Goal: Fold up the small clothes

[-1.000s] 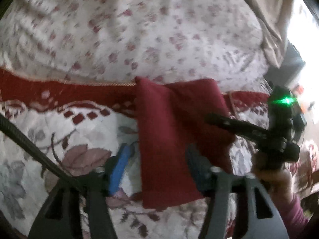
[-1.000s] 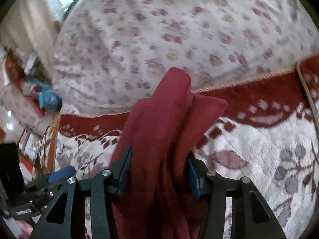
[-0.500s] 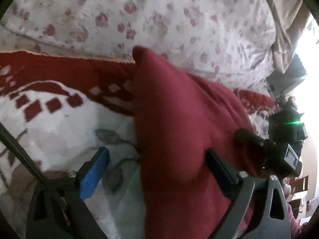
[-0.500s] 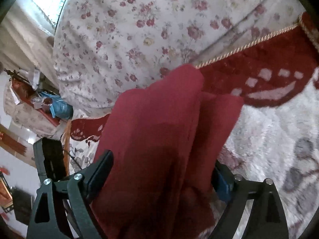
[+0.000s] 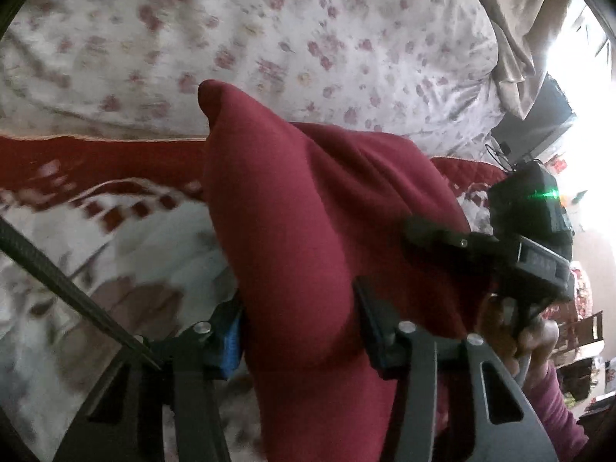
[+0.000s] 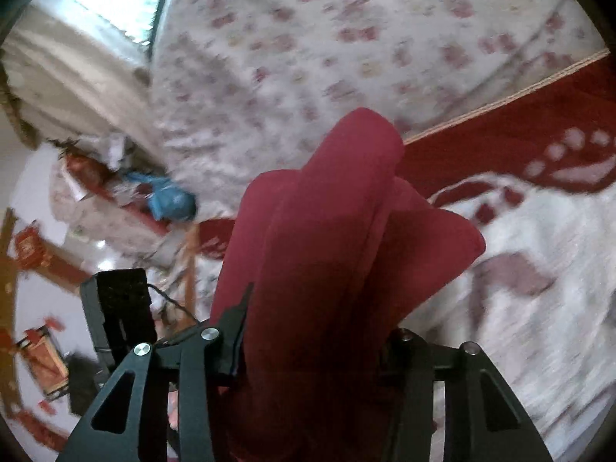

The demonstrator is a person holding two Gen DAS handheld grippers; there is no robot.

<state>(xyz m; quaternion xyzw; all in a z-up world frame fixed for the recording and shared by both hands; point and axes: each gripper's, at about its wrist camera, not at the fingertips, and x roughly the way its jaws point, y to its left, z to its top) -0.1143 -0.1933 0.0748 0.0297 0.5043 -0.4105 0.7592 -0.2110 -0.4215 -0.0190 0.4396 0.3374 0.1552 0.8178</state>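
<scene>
A dark red cloth (image 5: 300,223) is held up off the bed between both grippers. My left gripper (image 5: 298,331) is shut on its left end, the fabric bulging up between the blue-padded fingers (image 5: 231,340). My right gripper (image 6: 312,342) is shut on the other end, where the cloth (image 6: 338,238) stands up in several folded layers. The right gripper also shows in the left wrist view (image 5: 442,236) at the right, pinching the cloth edge, with a green light on its body.
A red and white patterned blanket (image 5: 96,208) covers the bed below. A white floral pillow (image 5: 269,38) lies behind it. A beige curtain (image 5: 531,19) and bright window are at the far right. The room floor with clutter shows at the left of the right wrist view (image 6: 77,231).
Both grippers closed on the red cloth and lifted it off the blanket. A second ago the left gripper was open above the flat cloth.
</scene>
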